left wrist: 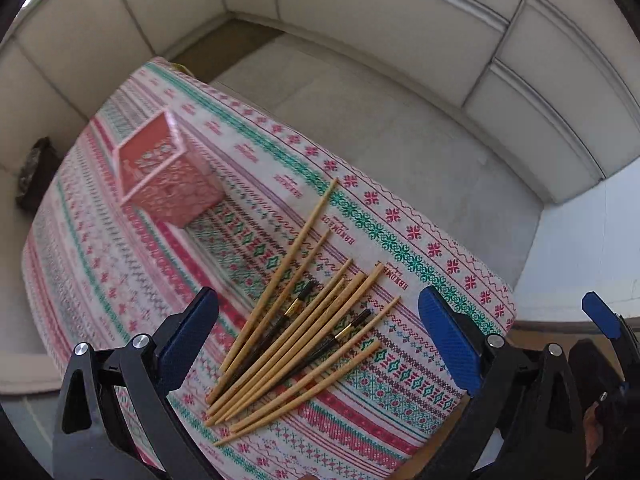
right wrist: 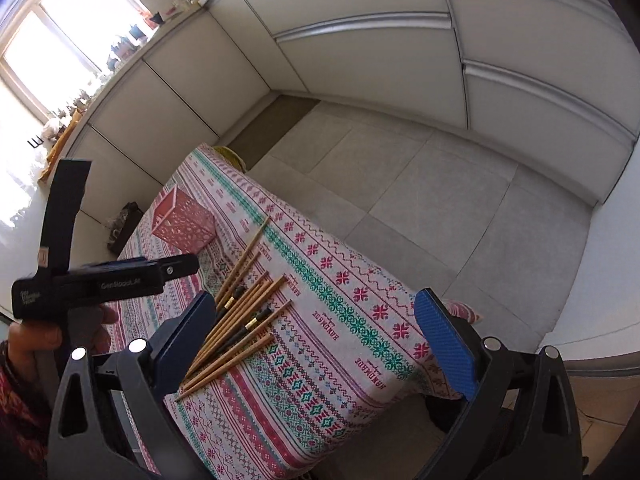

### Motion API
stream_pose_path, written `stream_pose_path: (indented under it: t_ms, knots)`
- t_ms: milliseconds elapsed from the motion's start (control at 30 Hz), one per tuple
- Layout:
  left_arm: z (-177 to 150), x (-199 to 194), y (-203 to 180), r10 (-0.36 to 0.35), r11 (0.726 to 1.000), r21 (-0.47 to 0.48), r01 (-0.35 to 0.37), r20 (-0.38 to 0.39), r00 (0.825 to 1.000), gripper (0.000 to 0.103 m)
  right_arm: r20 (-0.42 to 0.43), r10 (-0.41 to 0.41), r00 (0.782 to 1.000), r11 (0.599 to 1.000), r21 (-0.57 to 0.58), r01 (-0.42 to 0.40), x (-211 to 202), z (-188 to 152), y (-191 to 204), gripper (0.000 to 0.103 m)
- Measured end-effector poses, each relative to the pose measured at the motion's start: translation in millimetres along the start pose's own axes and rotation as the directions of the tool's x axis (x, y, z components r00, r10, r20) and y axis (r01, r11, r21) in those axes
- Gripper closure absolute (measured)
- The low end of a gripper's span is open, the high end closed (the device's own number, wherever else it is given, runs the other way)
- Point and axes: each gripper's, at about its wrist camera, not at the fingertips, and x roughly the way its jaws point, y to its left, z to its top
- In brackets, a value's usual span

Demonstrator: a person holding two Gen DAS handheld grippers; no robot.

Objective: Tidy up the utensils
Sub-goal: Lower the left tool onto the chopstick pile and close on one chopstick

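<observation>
Left claw was spread wide, empty, hovering over the chopsticks. Right claw was also wide apart, empty, off to their right. Chopsticks lay fanned in a loose pile on the bench's patterned cloth; pink lattice holder stood upright beyond them, apart.
</observation>
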Motion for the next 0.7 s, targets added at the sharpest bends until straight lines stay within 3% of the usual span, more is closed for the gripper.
stream_pose_path:
  t_ms: [100, 133, 233, 300, 367, 467, 700]
  knots:
    - [24.9, 37.6, -1.2, 0.021, 0.996, 0.083, -0.012, -0.097, 0.995, 0.023, -0.085, -0.014, 0.996, 1.000, -0.015, 0.012, 24.6, 1.2, 1.6, 0.006]
    - [32.1, 48.3, -1.3, 0.000, 0.994, 0.105, 0.013, -0.129, 0.992, 0.027, -0.094, -0.025, 0.995, 0.999, -0.022, 0.023, 28.8, 1.7, 3.0, 0.006]
    - [47.5, 72.9, -3.1, -0.043, 0.986, 0.149, 0.073, -0.195, 0.980, 0.029, -0.095, -0.069, 0.993, 0.997, -0.049, 0.065, 35.9, 4.1, 6.1, 0.006]
    - [54.8, 82.4, -4.6, -0.062, 0.979, 0.174, 0.101, -0.220, 0.973, 0.032, -0.098, -0.093, 0.991, 0.994, -0.068, 0.086, 38.6, 5.1, 8.8, 0.006]
    - [60.4, 90.0, -5.0, -0.078, 0.972, 0.195, 0.129, -0.246, 0.966, 0.044, -0.109, -0.117, 0.987, 0.989, -0.099, 0.106, 43.7, 5.6, 12.9, 0.006]
    - [66.9, 100.9, -3.0, -0.094, 0.967, 0.204, 0.153, -0.273, 0.958, 0.054, -0.137, -0.131, 0.982, 0.986, -0.123, 0.114, 53.0, 5.2, 16.4, 0.006]
    - [79.7, 139.2, 0.1, -0.086, 0.959, 0.235, 0.158, -0.290, 0.953, 0.062, -0.203, -0.139, 0.969, 0.984, -0.137, 0.112, 72.1, 1.5, 24.2, 0.006]
